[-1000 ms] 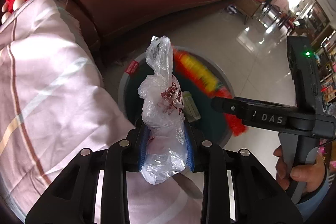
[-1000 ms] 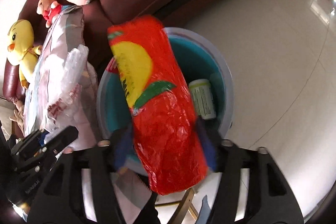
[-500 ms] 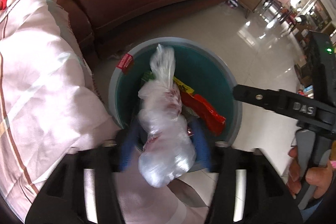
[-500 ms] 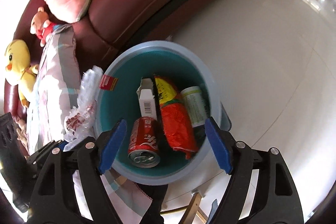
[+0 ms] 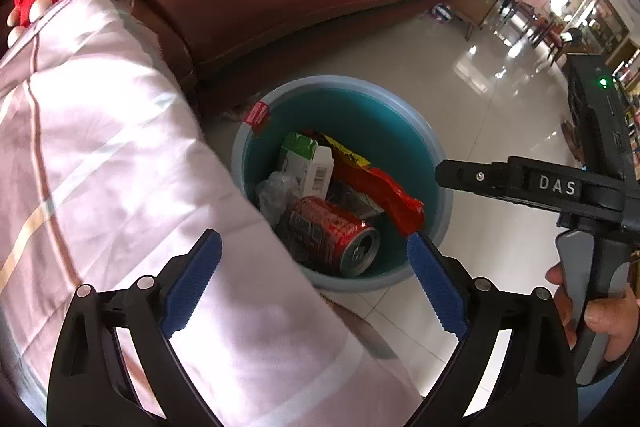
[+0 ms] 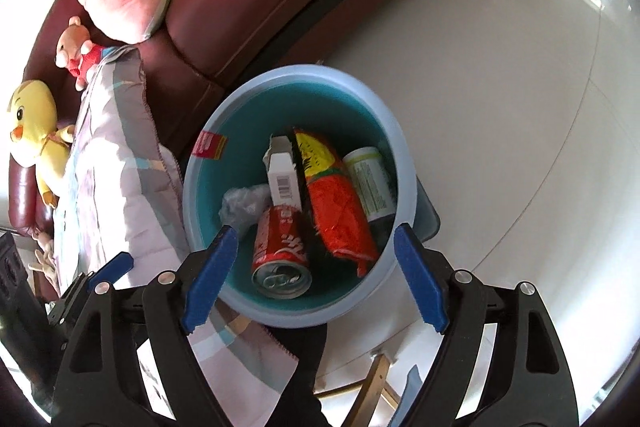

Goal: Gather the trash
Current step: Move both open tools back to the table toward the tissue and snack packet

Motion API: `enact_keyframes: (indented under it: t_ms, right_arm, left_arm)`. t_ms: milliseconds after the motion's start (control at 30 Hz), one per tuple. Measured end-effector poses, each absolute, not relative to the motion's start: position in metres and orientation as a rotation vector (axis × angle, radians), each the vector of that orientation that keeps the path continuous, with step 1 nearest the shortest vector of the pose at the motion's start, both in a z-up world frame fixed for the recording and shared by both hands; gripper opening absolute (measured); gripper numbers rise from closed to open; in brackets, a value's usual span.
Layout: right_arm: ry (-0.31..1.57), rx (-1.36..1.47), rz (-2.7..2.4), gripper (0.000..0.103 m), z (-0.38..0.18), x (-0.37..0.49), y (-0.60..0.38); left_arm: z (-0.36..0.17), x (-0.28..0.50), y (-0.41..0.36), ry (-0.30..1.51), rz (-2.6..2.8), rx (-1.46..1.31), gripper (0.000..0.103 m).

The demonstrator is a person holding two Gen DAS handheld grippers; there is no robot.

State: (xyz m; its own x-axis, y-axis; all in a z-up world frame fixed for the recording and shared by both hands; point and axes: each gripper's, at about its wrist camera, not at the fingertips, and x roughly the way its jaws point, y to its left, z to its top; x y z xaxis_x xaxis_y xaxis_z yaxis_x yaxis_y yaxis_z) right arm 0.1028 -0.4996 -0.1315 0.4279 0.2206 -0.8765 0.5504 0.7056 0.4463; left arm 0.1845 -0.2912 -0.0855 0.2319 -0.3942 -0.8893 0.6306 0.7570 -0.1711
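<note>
- The left gripper (image 5: 314, 279) points steeply downward, its two blue-padded fingers (image 5: 192, 283) spread wide apart; the jaws have just been opening, and nothing sits between the pads.
- The right gripper (image 6: 316, 277) also tilts steeply downward, its blue pads (image 6: 420, 283) standing wide apart with nothing clamped between them; its jaws have been opening slightly.
- In the left wrist view, the person's right hand (image 5: 596, 311) wraps around the grey handle of the right gripper at the right edge, fingers curled on the trigger side.
- In the right wrist view, the left gripper shows only as a black frame and one blue pad tip at the lower left.
</note>
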Motion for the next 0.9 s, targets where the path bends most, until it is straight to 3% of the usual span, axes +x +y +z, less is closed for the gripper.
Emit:
enact_keyframes:
  t_ms: [133,233,900]
  right_arm:
    - [1.142,0.775,-0.232,0.077,-0.12,0.101,-0.488]
    - [1.138,0.751,-0.229,0.083,-0.109,0.099,-0.477]
    - [1.192,0.57,-0.05,0.083,-0.055,0.125,-0.33]
  left_arm:
    - [-0.079,0.18,-0.272,1.13,-0.696,0.22,0.096]
    - [-0.074,0.176,-0.253,1.125,-0.673,0.2,0.096]
    - [-0.04,0.147,-0.054,1.068,-0.439,0.008,0.097]
